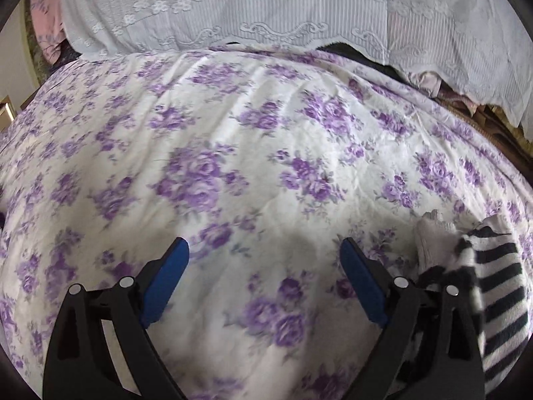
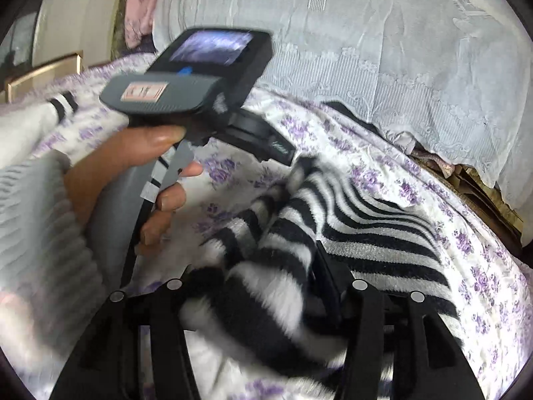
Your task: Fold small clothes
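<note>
Right gripper [image 2: 263, 286]: jaws are seen partly apart, with a bunched fold of the striped garment [image 2: 333, 230] lying between and over them. Fingertips are hidden by the fabric, so whether the pads press on it cannot be told. Left gripper [image 1: 265, 276]: jaws are spread wide, nothing is held, and only the floral bedsheet [image 1: 233, 133] is seen between the 2 blue pads [image 1: 166, 286].

Garment is judged soft, fuzzy, light and limp; sagging and bunching are expected, not slipping or breakage. A hold at a hem corner or cuff edge is advised, 1 layer at a time, so the fold can be dragged flat.

From the right gripper outward: the garment's flat part is spread just ahead and to its right on the sheet. From the left gripper, the same stripes and a pale knit cuff [image 1: 433, 236] are seen just to its right, close to the right finger. The left hand [image 2: 133, 166] and ribbed sleeve [image 2: 36, 220] are seen to the right gripper's left, wrapped around the other gripper's handle. A lace cover [image 1: 266, 6] is seen far ahead of both.
</note>
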Motion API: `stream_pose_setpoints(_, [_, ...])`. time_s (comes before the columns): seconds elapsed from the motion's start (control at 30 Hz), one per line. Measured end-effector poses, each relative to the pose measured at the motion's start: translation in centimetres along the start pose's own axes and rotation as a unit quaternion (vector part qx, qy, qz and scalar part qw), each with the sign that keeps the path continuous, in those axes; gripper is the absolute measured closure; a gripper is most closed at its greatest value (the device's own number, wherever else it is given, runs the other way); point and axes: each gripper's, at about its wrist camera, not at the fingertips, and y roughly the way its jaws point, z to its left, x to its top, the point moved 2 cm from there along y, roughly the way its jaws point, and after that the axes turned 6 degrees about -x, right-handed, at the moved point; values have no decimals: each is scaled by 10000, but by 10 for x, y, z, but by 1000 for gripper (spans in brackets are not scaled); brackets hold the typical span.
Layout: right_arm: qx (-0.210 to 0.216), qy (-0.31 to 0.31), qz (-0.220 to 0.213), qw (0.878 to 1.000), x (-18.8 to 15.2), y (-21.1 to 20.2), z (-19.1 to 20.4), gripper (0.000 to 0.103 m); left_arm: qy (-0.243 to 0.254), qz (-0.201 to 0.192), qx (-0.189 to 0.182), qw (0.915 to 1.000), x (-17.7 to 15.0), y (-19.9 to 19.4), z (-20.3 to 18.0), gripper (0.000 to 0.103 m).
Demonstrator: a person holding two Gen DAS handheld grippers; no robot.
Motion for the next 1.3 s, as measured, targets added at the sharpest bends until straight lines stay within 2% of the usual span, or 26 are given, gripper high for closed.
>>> stream_pose_setpoints(0.2, [428,184,-575,9973,-10,-62,-31,50,84,-352,15,9993,-6,-45,5,12])
stream_pose_setpoints(0.27, [341,291,-656,9968,-14,-72,-45,58,239,-445,-65,9987,-10,-61,-2,12])
stream_pose_setpoints(0.4, [225,881,-810,9926,-21,-86,-87,66,739,-693,-350,9942,-23,-98,-30,6])
stream_pose_setpoints(0.5, [24,1183,-529,9916,-26,-70,-105,73,1219,-811,-449,9882,-40,-115,-62,5])
stream_pose_setpoints(0.57, [72,1213,-159,9925,-35,-48,-104,76,1442,-700,-374,9864,-52,-108,-76,5])
stream_pose_setpoints(0.6, [173,1201,98,9926,-42,-33,-99,76,1625,-514,-212,9851,-62,-94,-85,4])
stream_pose_setpoints(0.7, [419,1237,423,9905,-58,-2,-88,77,1779,-88,186,9838,-83,-50,-90,4])
stream_pose_setpoints(0.8, [256,1102,364,9929,-57,2,-80,77,1763,-251,239,9837,-85,-51,-89,4])
stream_pose_setpoints(0.9, [340,1207,364,9914,-59,1,-82,77,1814,-369,306,9822,-89,-51,-90,4])
stream_pose_setpoints(1.0, [507,1381,306,9886,-58,-8,-90,78,1728,-325,184,9842,-86,-57,-88,4])
stream_pose_setpoints(1.07, [630,1575,194,9853,-55,-19,-103,80,1606,-408,60,9862,-81,-70,-84,4])
stream_pose_setpoints(1.17, [621,1800,-61,9817,-45,-38,-121,80,1567,-629,89,9856,-71,-85,-84,4])
stream_pose_setpoints(1.23, [688,1975,-97,9778,-33,-36,-137,80,1541,-619,-12,9861,-64,-86,-85,4])
stream_pose_setpoints(1.3, [569,2105,-23,9759,-22,-23,-148,80,1482,-579,53,9872,-57,-80,-87,4])
